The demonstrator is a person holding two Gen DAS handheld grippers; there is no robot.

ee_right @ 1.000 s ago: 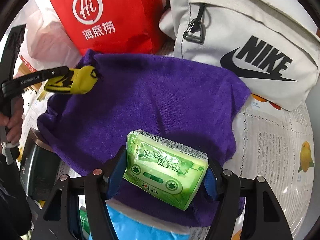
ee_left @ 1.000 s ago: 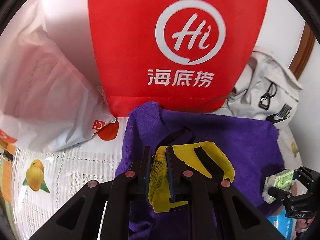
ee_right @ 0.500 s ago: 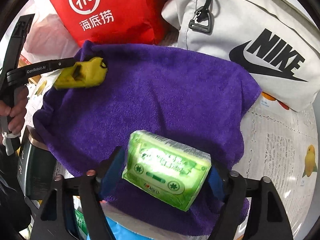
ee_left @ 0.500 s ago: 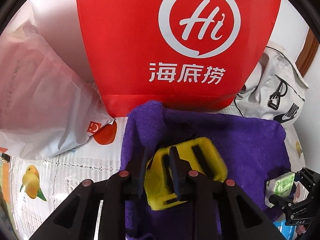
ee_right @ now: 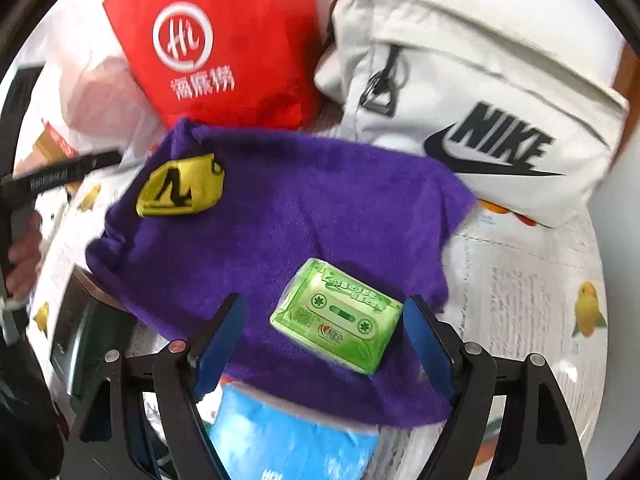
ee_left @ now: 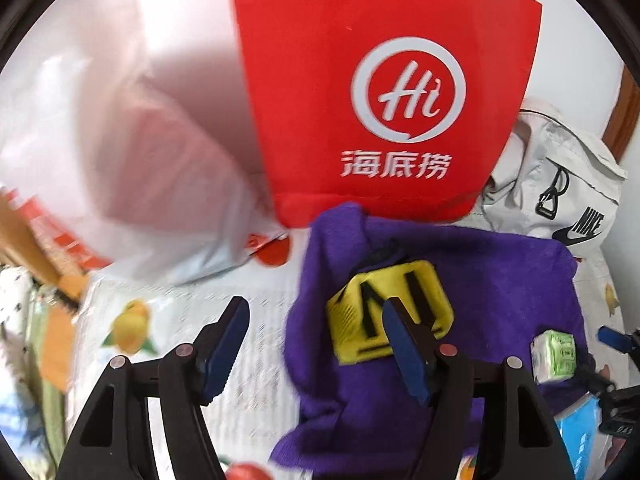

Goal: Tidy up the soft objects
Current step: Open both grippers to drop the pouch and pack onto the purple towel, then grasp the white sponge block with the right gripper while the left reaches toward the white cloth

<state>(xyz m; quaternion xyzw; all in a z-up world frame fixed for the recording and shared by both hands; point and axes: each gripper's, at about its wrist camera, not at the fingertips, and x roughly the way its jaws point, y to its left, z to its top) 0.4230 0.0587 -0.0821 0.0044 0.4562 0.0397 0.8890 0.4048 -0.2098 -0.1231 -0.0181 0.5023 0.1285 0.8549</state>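
A purple towel (ee_right: 288,216) lies spread on the table; it also shows in the left wrist view (ee_left: 500,280). A yellow folded pouch with black straps (ee_left: 392,312) lies on the towel's far left corner, also in the right wrist view (ee_right: 180,186). My left gripper (ee_left: 316,340) is open and empty, its right finger just in front of the pouch. A green tissue pack (ee_right: 338,320) lies on the towel's near edge, also in the left wrist view (ee_left: 554,354). My right gripper (ee_right: 322,332) is open around the pack, not touching it.
A red bag with a white logo (ee_left: 384,92) stands behind the towel. A white Nike bag (ee_right: 480,92) lies at the back right. A white plastic bag (ee_left: 132,160) sits at the left. A blue pack (ee_right: 288,436) lies under my right gripper. The tablecloth (ee_right: 528,300) has a fruit print.
Both grippers have opened. The left let go of the yellow pouch onto the towel and shifted left. The right released the green tissue pack onto the towel.
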